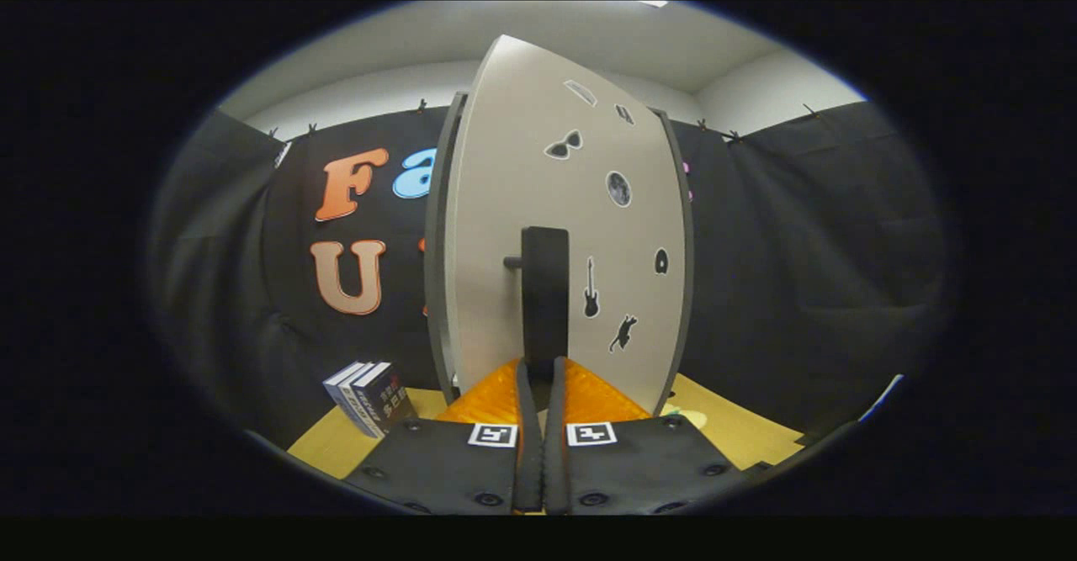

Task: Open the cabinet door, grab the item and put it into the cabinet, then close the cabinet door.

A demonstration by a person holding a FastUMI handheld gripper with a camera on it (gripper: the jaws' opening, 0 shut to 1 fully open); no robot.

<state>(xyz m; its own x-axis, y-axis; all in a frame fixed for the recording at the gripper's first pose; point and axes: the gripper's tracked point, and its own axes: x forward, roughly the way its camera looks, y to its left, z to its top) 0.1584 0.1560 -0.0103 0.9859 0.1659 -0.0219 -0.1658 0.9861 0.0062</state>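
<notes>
Fingers of our gripper (538, 369) sit nearly together at the cabinet door (580, 208) handle (544, 292); books (370, 397) stand beside them, leftward.

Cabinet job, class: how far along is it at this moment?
Done: nothing can be confirmed. In hand: the tool has its fingers nearly together at the foot of the dark handle on the cabinet door; a grip isn't certain. Left: the books beside the cabinet still need placing inside, then closing the door.
</notes>
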